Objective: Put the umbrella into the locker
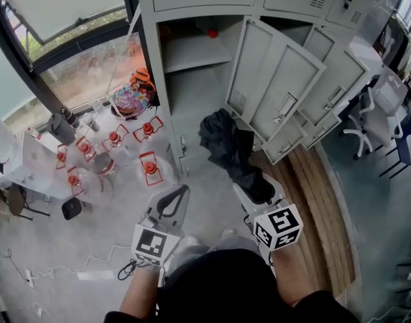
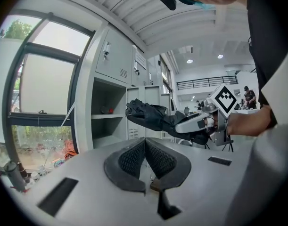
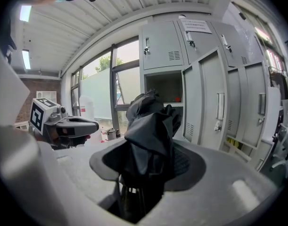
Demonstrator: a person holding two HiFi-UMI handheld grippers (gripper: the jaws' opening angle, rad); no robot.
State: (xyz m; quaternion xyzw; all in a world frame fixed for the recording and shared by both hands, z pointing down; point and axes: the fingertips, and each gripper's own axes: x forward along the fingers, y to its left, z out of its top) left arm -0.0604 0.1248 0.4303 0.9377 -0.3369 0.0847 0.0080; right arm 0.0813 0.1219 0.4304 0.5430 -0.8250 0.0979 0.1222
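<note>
Two grippers are in use, one in each of my hands. My right gripper [image 1: 257, 192] is clamped on the black folded umbrella [image 1: 227, 145]: both pads press on the bundled fabric near its rear end, and the loose canopy bulges forward past the jaws. The umbrella is held in the air in front of the open locker [image 1: 192, 96], with its far end directed at the compartment below the shelf [image 1: 195, 54]; it is not inside. The locker door [image 1: 276, 86] stands swung out to the right of the umbrella. A small red object [image 1: 212, 33] rests at the back of the shelf. My left gripper [image 1: 170, 204] is to the left of the right one, apart from the umbrella, with its jaws pressed together on nothing.
</note>
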